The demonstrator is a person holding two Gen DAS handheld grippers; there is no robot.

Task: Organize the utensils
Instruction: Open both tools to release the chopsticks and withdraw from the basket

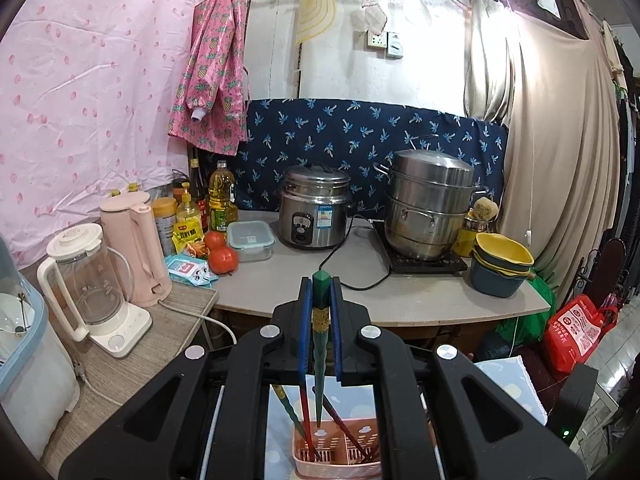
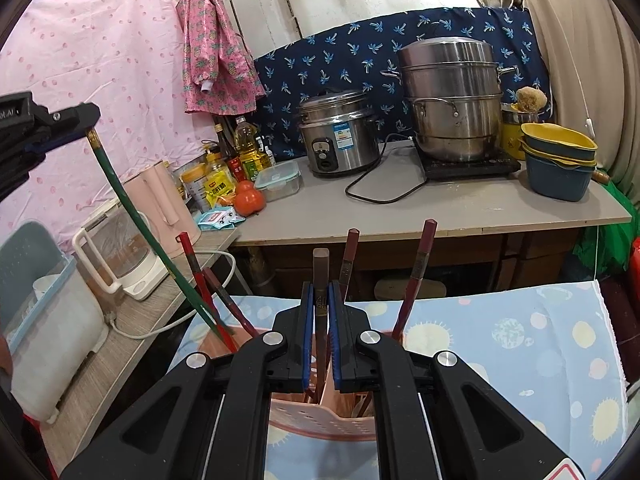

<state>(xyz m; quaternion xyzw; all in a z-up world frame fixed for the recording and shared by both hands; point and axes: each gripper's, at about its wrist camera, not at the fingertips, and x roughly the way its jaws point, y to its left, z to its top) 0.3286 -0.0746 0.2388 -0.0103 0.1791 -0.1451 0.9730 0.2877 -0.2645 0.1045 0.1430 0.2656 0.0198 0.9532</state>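
Item 1, blue-rimmed bin (image 2: 44,280), at 9 o'clock in the right wrist view: a white cup shows inside.

Item 2, clear jug (image 1: 94,280) on a white base: contents cannot be told.

Item 3, clear lidded box (image 1: 251,240), on the grey counter (image 1: 360,292) beside two tomatoes (image 1: 222,258): contents cannot be told.

Item 4, rice cooker (image 1: 314,212) and stacked steamer pot (image 1: 430,208), lids on.

Item 5, nested yellow and blue bowls (image 1: 500,268), at 3 o'clock on the counter; inside not visible.

Item 6, pink utensil basket (image 1: 340,456), at 6 o'clock in both views, standing on a light blue patterned cloth (image 2: 500,340). It is divided into compartments. Several red and dark chopsticks (image 2: 416,276) stand in it, leaning outward.

Item 7, left gripper (image 1: 321,284): fingers clamped on a green chopstick (image 1: 320,344). The stick runs between the blue pads, its blunt end jutting past the fingertips toward 12 o'clock, its thin tip down in the basket. In the right wrist view it slants from 10 o'clock down to the basket's left side.

Item 8, right gripper (image 2: 320,292): fingers clamped on a brown chopstick (image 2: 320,264), upright between the pads, blunt end above the fingertips, lower part inside the basket.
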